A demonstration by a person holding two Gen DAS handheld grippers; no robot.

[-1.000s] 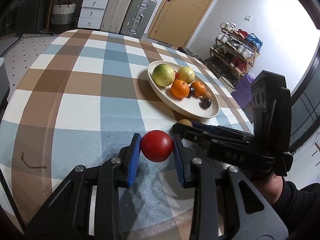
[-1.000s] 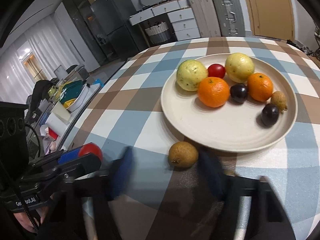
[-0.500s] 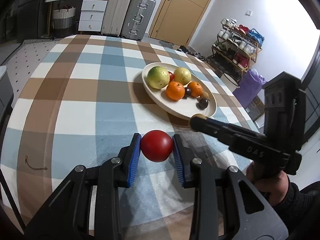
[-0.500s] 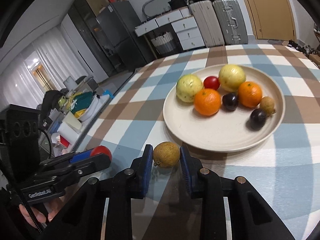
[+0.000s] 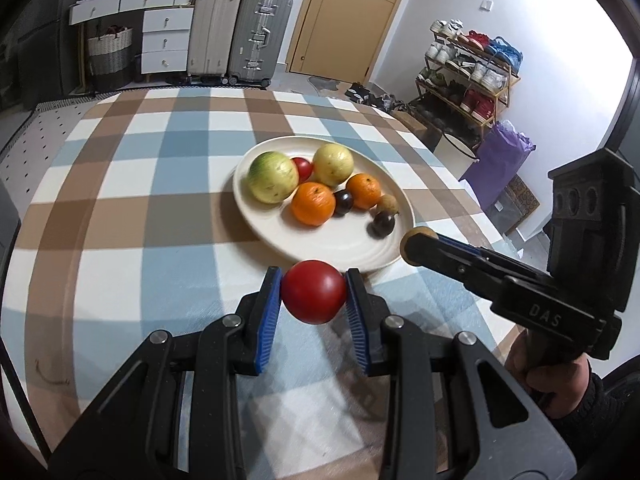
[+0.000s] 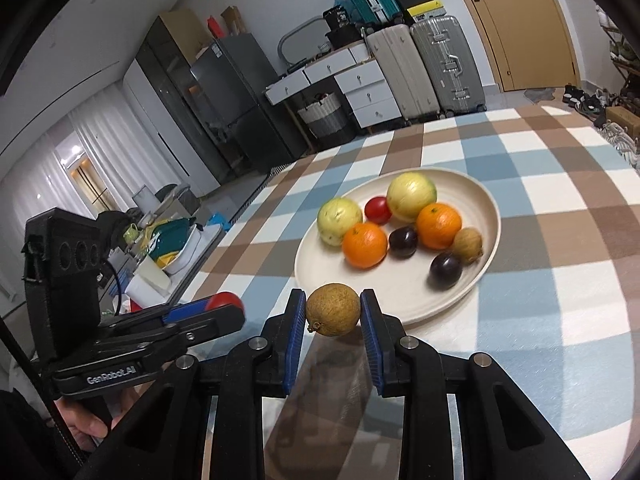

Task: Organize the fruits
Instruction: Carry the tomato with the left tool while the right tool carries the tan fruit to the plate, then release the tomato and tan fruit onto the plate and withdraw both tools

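Note:
My left gripper (image 5: 314,294) is shut on a red tomato (image 5: 313,297), held above the checked tablecloth just short of the cream plate's (image 5: 340,246) near rim. My right gripper (image 6: 333,312) is shut on a small brown fruit (image 6: 333,309), lifted off the cloth in front of the plate (image 6: 400,292). The plate holds two yellow-green round fruits (image 6: 339,221), two oranges (image 6: 365,245), two dark plums (image 6: 445,267), a small red tomato (image 6: 378,210) and another brown fruit (image 6: 467,245). Each gripper shows in the other's view: the right one (image 5: 416,242) with the brown fruit at its tip, the left one (image 6: 228,306) with the tomato.
The round table (image 5: 120,208) carries a blue, brown and white checked cloth. Suitcases (image 5: 260,36), white drawers and a door stand beyond the far edge. A shoe rack (image 5: 468,68) is at the right. A hand (image 5: 552,376) holds the right gripper.
The right gripper closed on the brown fruit that lay beside the plate and lifted it. Both grippers moved up and toward the plate with their fruits.

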